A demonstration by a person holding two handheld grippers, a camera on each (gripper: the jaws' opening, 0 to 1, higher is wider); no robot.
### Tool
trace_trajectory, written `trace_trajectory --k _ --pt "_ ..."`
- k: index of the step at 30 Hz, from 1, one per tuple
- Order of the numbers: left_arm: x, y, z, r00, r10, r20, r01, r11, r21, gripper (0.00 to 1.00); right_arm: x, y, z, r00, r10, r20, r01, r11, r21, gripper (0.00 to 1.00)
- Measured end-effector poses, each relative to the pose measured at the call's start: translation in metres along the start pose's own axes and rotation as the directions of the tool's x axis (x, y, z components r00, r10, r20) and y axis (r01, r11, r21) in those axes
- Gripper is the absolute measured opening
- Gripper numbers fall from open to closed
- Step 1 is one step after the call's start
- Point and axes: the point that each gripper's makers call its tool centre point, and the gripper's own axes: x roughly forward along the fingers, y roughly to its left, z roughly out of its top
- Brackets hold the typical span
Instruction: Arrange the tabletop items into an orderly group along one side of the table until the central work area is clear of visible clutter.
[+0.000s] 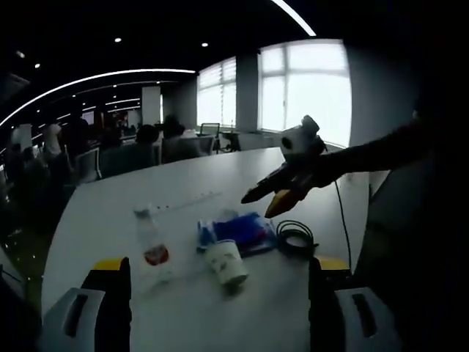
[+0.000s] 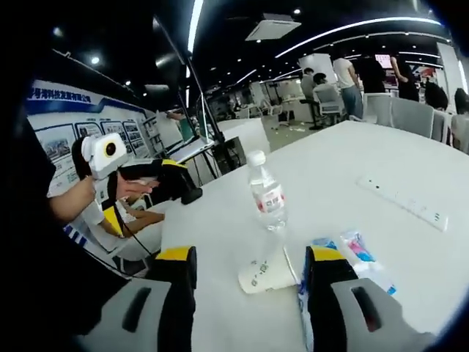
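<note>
On the large white oval table [image 1: 117, 198], the clutter lies centrally: blue plastic packet [image 1: 245, 231], clear plastic bottle [image 2: 267, 198], white paper cup [image 2: 265, 275] tipped at 6 o'clock. Right gripper [image 2: 249, 282], jaws spread, should straddle the cup squarely; left gripper [image 1: 220, 290] waits spread.

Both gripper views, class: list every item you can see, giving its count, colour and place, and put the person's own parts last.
Table: one, white, under everything.
Water bottle: one, clear with red label, upright.
Paper cup: one, white, on its side beside the bottle.
Blue packet: one, behind the cup.
Cable coil: one, black, right of the packet.
Power strip: one, white, farther across the table.
Left gripper: yellow-tipped, open.
Right gripper: open, above the cup.
</note>
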Motion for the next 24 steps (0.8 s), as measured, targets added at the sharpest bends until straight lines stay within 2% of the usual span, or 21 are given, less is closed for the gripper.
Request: trace_trajectory --k 11,24 --pt "-0.001 0.002 -0.006 1.000 0.000 -0.011 0.000 1.000 -0.019 1.00 0.028 -0.008 -0.013 0.993 0.052 -0.102 -0.051 0.999 0.011 0.54" --pt "-0.001 0.003 -0.008 1.000 -0.020 -0.020 0.019 0.999 -0.040 1.00 0.057 -0.021 -0.032 0.965 0.102 -0.244 -0.100 0.995 0.019 0.43"
